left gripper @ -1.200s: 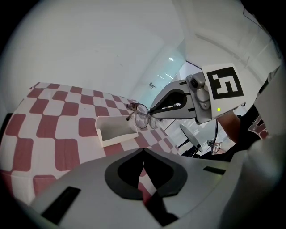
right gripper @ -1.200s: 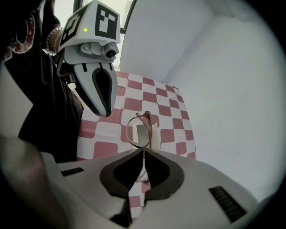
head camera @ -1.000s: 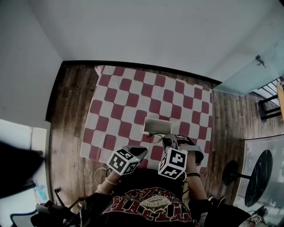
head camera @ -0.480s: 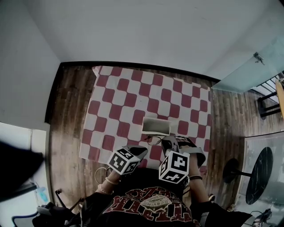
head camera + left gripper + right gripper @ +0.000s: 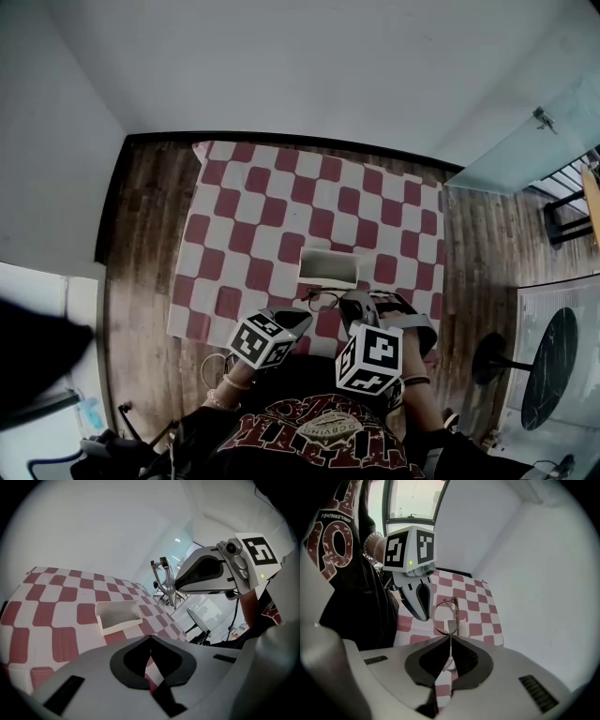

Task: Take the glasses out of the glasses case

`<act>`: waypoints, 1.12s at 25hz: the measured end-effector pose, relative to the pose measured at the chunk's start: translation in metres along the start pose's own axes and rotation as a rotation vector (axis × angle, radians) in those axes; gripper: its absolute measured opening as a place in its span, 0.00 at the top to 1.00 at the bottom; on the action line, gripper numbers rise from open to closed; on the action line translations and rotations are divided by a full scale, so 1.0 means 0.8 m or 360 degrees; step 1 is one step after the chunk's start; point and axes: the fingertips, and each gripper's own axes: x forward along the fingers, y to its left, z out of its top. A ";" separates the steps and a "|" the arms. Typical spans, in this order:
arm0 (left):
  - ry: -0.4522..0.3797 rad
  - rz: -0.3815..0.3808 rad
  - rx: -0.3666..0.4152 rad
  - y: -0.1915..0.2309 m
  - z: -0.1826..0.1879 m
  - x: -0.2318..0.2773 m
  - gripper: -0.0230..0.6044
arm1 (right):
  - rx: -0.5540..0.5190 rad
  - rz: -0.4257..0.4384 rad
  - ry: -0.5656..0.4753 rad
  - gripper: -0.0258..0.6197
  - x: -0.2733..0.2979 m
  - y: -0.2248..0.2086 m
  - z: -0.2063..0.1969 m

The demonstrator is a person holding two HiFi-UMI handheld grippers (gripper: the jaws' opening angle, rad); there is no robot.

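- Just by glasses case (image 5: 119, 624), on its near side: right gripper (image 5: 450, 637) pinches glasses (image 5: 446, 617).
- Case open & empty, w/ wide cloth (image 5: 272, 206) room behind it.
- Left gripper (image 5: 151, 638) pressed shut, empty.

Two grippers at the near edge, both mine: left gripper (image 5: 151, 636) with its jaws closed together, right gripper (image 5: 450, 638) just beside it. Two marker cubes (image 5: 261, 339), one riding on each gripper. One pair of glasses (image 5: 446, 615), pinched between my right jaws. One white case (image 5: 328, 267), lying open just beyond the glasses. One checked cloth (image 5: 272, 211), red and white, spread under the case. One dark round table (image 5: 547, 370), well apart at the near right.
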 end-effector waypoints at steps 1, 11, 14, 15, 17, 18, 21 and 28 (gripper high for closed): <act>0.0001 0.0000 0.0001 0.000 0.000 0.000 0.95 | -0.0003 0.0004 -0.0003 0.92 -0.002 0.000 0.001; 0.0016 -0.0007 0.0012 -0.004 0.001 0.003 0.95 | -0.0011 0.0030 -0.0042 0.92 -0.023 0.004 0.008; 0.0013 -0.0006 0.0011 -0.004 0.000 0.006 0.95 | -0.0016 0.0032 -0.0048 0.92 -0.028 0.006 0.008; 0.0011 -0.0010 0.0012 -0.005 0.000 0.007 0.95 | -0.0018 0.0033 -0.0049 0.92 -0.030 0.006 0.008; 0.0006 -0.0012 0.0018 -0.007 0.002 0.007 0.95 | -0.0022 0.0037 -0.0048 0.92 -0.033 0.006 0.007; 0.0004 -0.0012 0.0022 -0.008 0.003 0.007 0.95 | -0.0024 0.0039 -0.0049 0.92 -0.035 0.007 0.007; 0.0012 -0.0012 0.0036 -0.011 0.006 0.006 0.95 | -0.0028 0.0045 -0.0058 0.92 -0.040 0.009 0.007; 0.0017 -0.0011 0.0034 -0.015 0.006 0.006 0.95 | -0.0034 0.0076 -0.0081 0.92 -0.053 0.013 0.008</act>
